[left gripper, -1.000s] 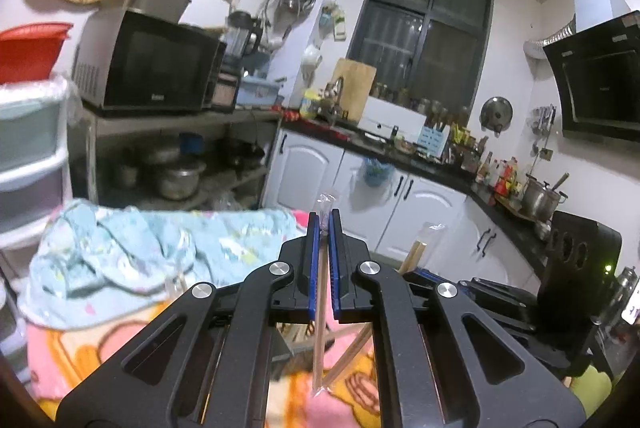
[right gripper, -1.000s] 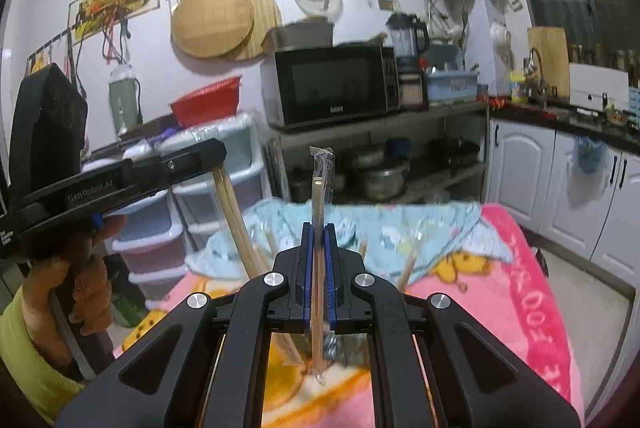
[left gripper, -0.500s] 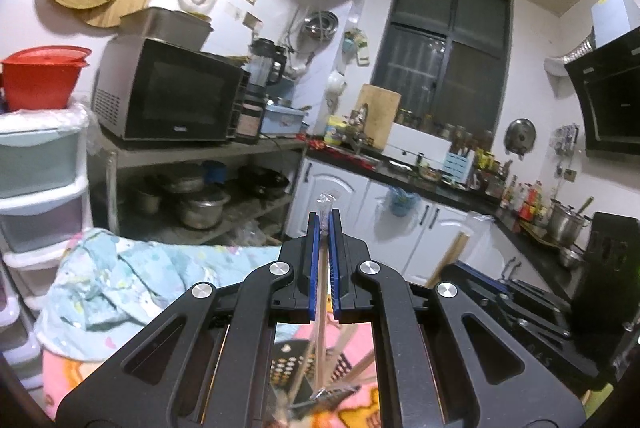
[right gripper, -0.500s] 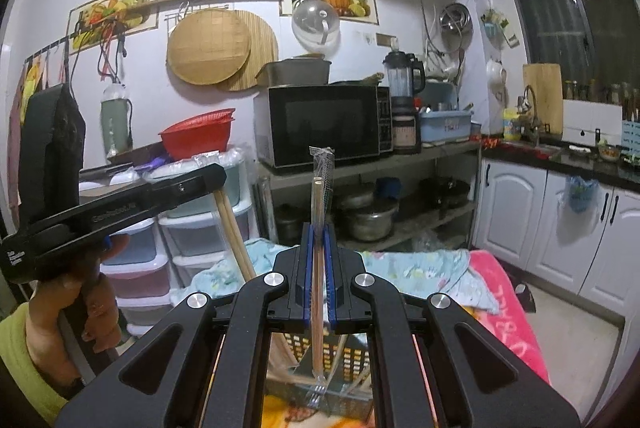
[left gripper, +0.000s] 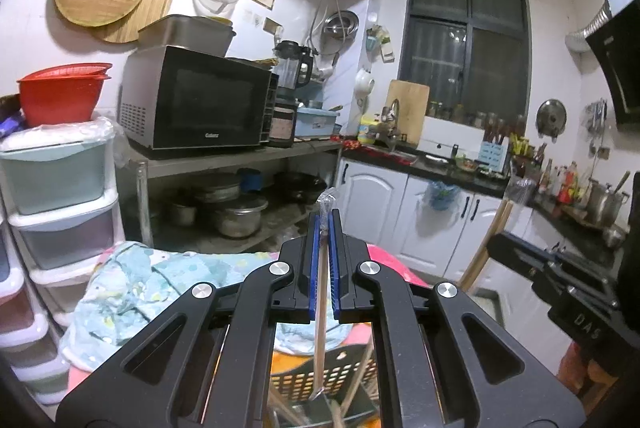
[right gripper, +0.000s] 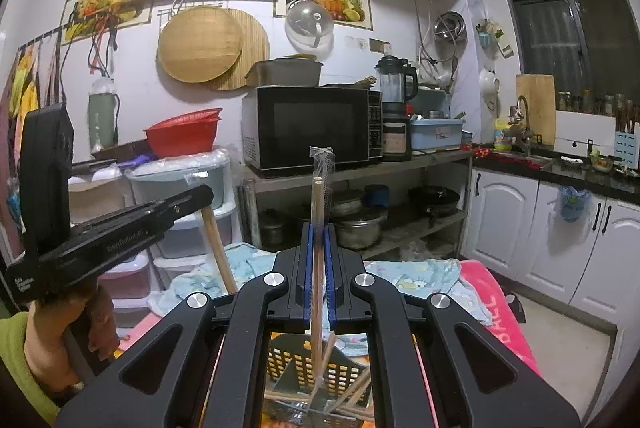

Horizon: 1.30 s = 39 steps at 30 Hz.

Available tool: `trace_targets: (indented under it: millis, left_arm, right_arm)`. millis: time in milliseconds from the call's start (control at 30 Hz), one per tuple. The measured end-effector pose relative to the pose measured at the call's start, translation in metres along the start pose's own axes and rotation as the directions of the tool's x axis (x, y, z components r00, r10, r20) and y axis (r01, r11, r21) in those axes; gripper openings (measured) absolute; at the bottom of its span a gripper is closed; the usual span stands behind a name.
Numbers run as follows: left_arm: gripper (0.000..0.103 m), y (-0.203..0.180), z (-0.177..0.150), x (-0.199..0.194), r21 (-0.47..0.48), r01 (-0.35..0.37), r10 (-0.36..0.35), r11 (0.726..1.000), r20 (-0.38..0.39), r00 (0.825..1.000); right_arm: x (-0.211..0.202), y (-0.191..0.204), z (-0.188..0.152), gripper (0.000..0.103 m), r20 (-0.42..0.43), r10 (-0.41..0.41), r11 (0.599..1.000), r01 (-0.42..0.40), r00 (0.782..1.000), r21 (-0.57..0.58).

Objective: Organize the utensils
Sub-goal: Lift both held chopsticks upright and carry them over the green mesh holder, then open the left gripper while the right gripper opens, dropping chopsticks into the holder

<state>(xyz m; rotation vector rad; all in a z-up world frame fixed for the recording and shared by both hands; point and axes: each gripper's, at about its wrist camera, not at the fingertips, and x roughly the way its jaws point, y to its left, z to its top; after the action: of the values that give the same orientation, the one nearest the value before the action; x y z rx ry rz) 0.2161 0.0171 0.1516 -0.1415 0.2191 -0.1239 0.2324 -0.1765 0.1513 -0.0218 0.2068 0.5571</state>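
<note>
My left gripper [left gripper: 325, 224] is shut on a plastic-wrapped pair of wooden chopsticks [left gripper: 320, 324] held upright, its lower end over a black perforated basket [left gripper: 324, 384] that holds several chopsticks. My right gripper [right gripper: 319, 234] is shut on another wrapped pair of chopsticks [right gripper: 318, 216], also upright above the same basket [right gripper: 304, 364]. Each gripper shows in the other's view: the right one [left gripper: 560, 284] at the right, the left one [right gripper: 120, 228] at the left, each with its chopsticks hanging down.
The basket stands on a pink cartoon blanket [right gripper: 496, 312] with a light blue cloth [left gripper: 132, 292] behind it. Plastic drawers [left gripper: 52, 195] stand at the left, a shelf with a microwave [left gripper: 196, 99] and pots behind, white cabinets [right gripper: 532, 228] at the right.
Both grippers have risen and tilted up with their chopsticks. The view has shifted from the blanket toward the kitchen wall, and the basket has come into sight below the fingers.
</note>
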Motion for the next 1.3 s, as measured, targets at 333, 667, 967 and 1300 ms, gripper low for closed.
trace_targets:
  millis: [333, 667, 967, 1300]
  left_arm:
    - [0.002, 0.004, -0.024, 0.015, 0.015, -0.013, 0.013, 1.0, -0.048, 0.999]
    - [0.003, 0.006, -0.044, 0.025, 0.009, -0.013, 0.014, 1.0, -0.11, 0.994]
    - [0.044, 0.011, -0.05, 0.022, -0.006, -0.025, 0.024, 1.0, -0.146, 0.989]
    - [0.092, 0.023, -0.039, -0.004, -0.063, -0.072, 0.063, 0.995, -0.136, 0.989]
  right_arm:
    - [0.017, 0.003, -0.024, 0.006, -0.039, -0.021, 0.999, 0.02, 0.999, -0.033]
    - [0.033, -0.003, -0.045, 0.006, -0.102, -0.025, 1.0, 0.024, 0.994, -0.012]
    - [0.037, -0.014, -0.056, 0.025, -0.141, -0.036, 0.998, 0.043, 0.989, 0.044]
    - [0.01, -0.026, -0.059, 0.049, -0.13, -0.036, 0.995, 0.048, 0.991, 0.088]
